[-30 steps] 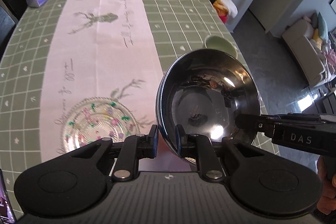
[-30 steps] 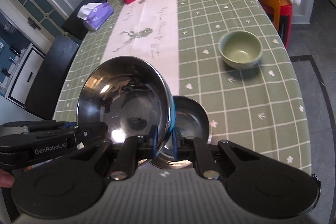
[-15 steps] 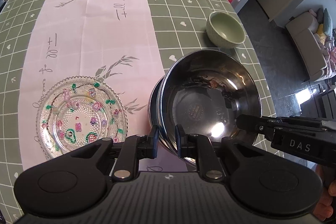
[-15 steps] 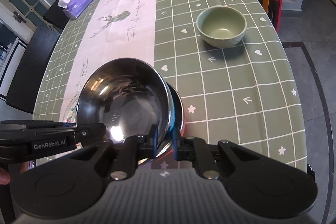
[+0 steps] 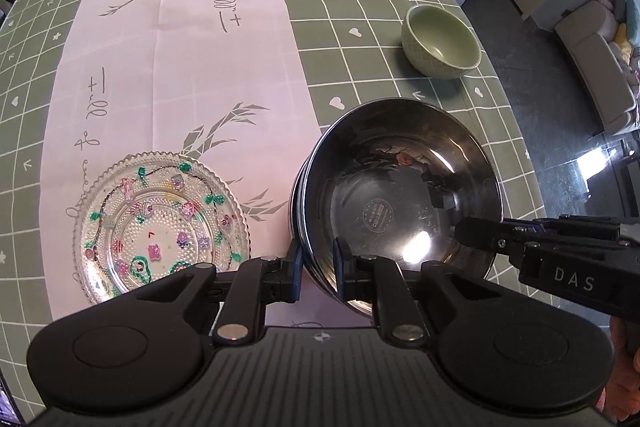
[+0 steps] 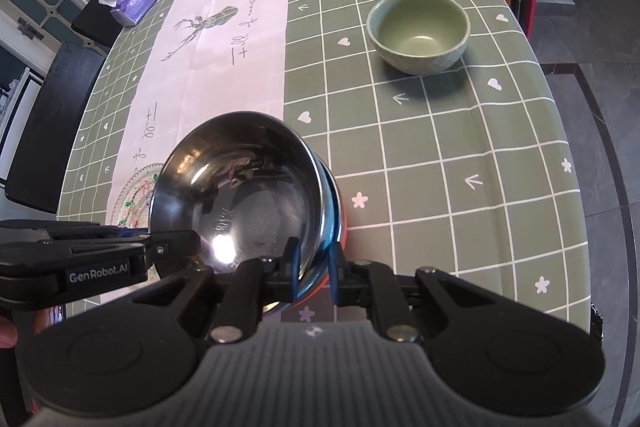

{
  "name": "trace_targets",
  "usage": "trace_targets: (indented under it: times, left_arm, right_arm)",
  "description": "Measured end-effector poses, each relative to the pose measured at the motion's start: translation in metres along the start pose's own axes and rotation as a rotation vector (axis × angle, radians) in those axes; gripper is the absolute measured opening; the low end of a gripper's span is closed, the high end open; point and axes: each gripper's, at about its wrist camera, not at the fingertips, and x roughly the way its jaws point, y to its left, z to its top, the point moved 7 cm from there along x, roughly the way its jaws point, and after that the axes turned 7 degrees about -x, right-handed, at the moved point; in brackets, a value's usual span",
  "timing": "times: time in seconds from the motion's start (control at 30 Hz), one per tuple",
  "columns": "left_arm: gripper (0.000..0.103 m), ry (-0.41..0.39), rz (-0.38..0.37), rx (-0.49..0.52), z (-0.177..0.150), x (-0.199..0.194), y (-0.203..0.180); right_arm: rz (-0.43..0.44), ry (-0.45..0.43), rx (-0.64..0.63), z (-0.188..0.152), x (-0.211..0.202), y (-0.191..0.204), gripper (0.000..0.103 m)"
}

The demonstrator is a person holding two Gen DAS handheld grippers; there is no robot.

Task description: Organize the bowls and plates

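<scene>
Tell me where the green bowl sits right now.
The green bowl stands alone on the checked green tablecloth, near the table's right edge in both wrist views, beyond the steel bowl and right of the pink runner.

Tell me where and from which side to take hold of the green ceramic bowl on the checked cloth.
Grip the green ceramic bowl by its rim, coming down from above with one finger inside and one outside. It stands upright and empty with its mouth open, and its wall curves in toward a narrower foot, so a pinch low on the side would likely slip. The near rim is probably easiest; nothing stands beside it on the tablecloth.
</scene>
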Motion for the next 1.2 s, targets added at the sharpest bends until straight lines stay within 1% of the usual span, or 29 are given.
trace_targets:
  times: [0.23,0.33,0.4,0.43,0.53,0.6,0.7,0.8,0.9,0.97,1.0,1.1,1.13,1.2]
  left_arm:
    - [0.017,0.003,0.018,0.012,-0.002,0.000,0.002]
    - [0.017,-0.009,0.020,0.013,0.000,-0.001,0.001]
    - [0.018,-0.024,0.011,0.005,0.001,-0.003,0.002]
    - [0.018,-0.028,0.004,0.002,0.001,-0.004,0.003]
    - [0.019,-0.058,-0.026,-0.010,0.003,-0.008,0.005]
    - [0.019,-0.075,-0.026,-0.016,0.005,-0.009,0.007]
    - [0.019,-0.092,-0.016,0.004,0.009,-0.008,0.007]
    - [0.017,-0.101,-0.035,-0.011,0.010,-0.008,0.007]
    - [0.017,-0.103,-0.034,-0.011,0.011,-0.010,0.006]
    - [0.017,-0.115,-0.039,-0.013,0.013,-0.014,0.006]
    - [0.017,-0.132,-0.043,-0.009,0.014,-0.019,0.006]
    - [0.017,-0.196,-0.039,0.029,0.021,-0.039,0.004]
    - [0.018,-0.234,-0.043,0.043,0.024,-0.048,0.002]
    - [0.027,-0.289,-0.079,0.053,0.029,-0.060,-0.002]
  right_arm:
    - [0.003,0.003,0.014,-0.002,0.003,-0.002,0.014]
    - [0.015,0.001,0.029,-0.001,0.003,-0.004,0.014]
    - [0.024,-0.004,0.033,-0.001,0.001,-0.005,0.016]
    - [0.024,-0.012,0.034,0.000,-0.002,-0.006,0.018]
    - [0.017,-0.044,0.027,0.000,-0.009,-0.008,0.019]
    - [0.027,-0.052,0.026,0.001,-0.012,-0.008,0.019]
    - [0.027,-0.042,0.021,0.002,-0.010,-0.007,0.007]
    - [0.034,-0.042,0.034,-0.001,-0.007,-0.009,0.007]
    - [0.058,-0.044,0.069,-0.003,-0.006,-0.013,0.007]
    - [0.067,-0.047,0.078,-0.004,-0.008,-0.014,0.008]
    - [0.065,-0.054,0.075,-0.003,-0.011,-0.014,0.012]
    - [0.058,-0.096,0.048,-0.002,-0.028,-0.013,0.012]
    - [0.058,-0.116,0.043,-0.001,-0.035,-0.015,0.012]
    - [0.049,-0.157,0.044,0.002,-0.046,-0.022,0.012]
